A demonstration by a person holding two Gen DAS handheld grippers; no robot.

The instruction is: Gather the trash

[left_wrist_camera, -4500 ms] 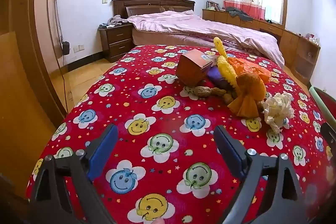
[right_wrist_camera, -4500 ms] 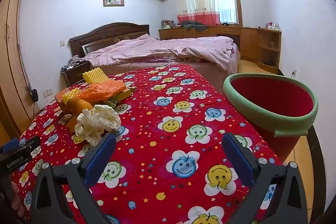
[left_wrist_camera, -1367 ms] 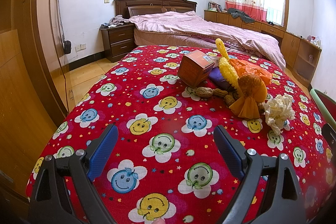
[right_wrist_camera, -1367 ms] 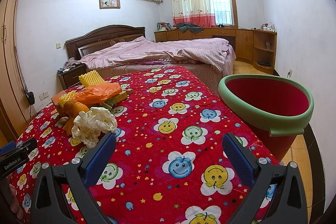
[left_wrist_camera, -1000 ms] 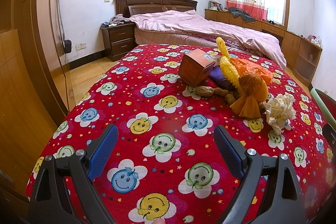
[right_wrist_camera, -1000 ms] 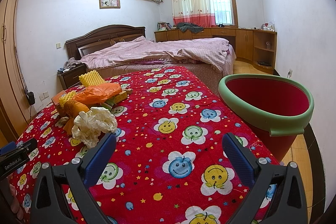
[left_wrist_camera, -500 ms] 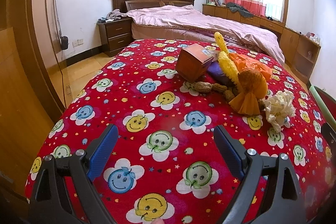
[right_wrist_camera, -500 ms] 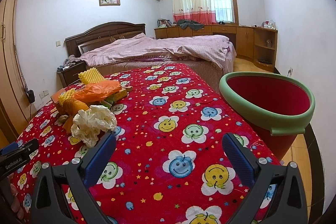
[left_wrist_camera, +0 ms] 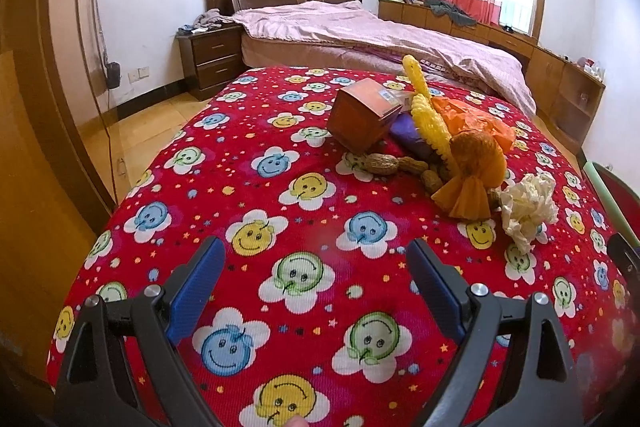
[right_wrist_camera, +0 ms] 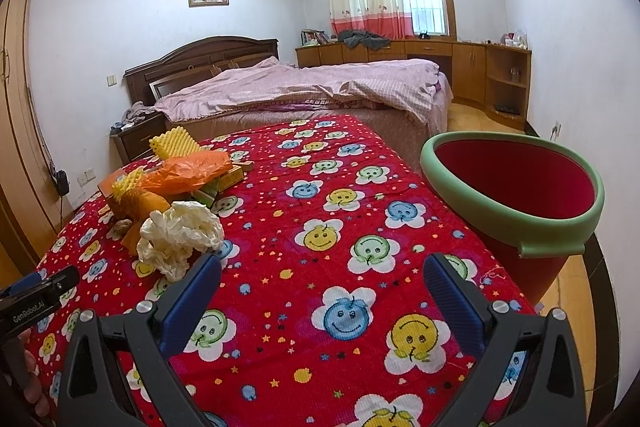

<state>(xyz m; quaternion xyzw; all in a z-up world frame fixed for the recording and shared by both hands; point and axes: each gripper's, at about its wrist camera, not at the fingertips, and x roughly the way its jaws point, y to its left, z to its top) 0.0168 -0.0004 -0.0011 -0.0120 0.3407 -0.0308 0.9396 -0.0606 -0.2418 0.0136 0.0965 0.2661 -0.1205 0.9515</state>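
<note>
A pile of trash lies on the red smiley-flower cloth (left_wrist_camera: 256, 187): a brown box (left_wrist_camera: 364, 117), yellow foam (left_wrist_camera: 430, 119), an orange plastic bag (left_wrist_camera: 476, 119), an orange paper wad (left_wrist_camera: 474, 167), peanuts (left_wrist_camera: 384, 163) and a crumpled white paper (left_wrist_camera: 528, 203). The white paper (right_wrist_camera: 180, 233) and orange bag (right_wrist_camera: 188, 173) also show in the right wrist view. A red bin with a green rim (right_wrist_camera: 516, 187) stands at the right. My left gripper (left_wrist_camera: 314, 283) is open and empty, short of the pile. My right gripper (right_wrist_camera: 322, 291) is open and empty, the white paper just left of it.
A bed with a pink cover (left_wrist_camera: 360, 35) stands behind the table, a nightstand (left_wrist_camera: 212, 57) to its left, wooden cabinets (right_wrist_camera: 472, 75) along the far wall. A wooden wardrobe (left_wrist_camera: 36, 107) flanks the left. The other gripper's body (right_wrist_camera: 36, 293) shows at the lower left.
Both views have tilted down and moved slightly closer to the table. The trash pile and bin have not moved. Both grippers have stayed open.
</note>
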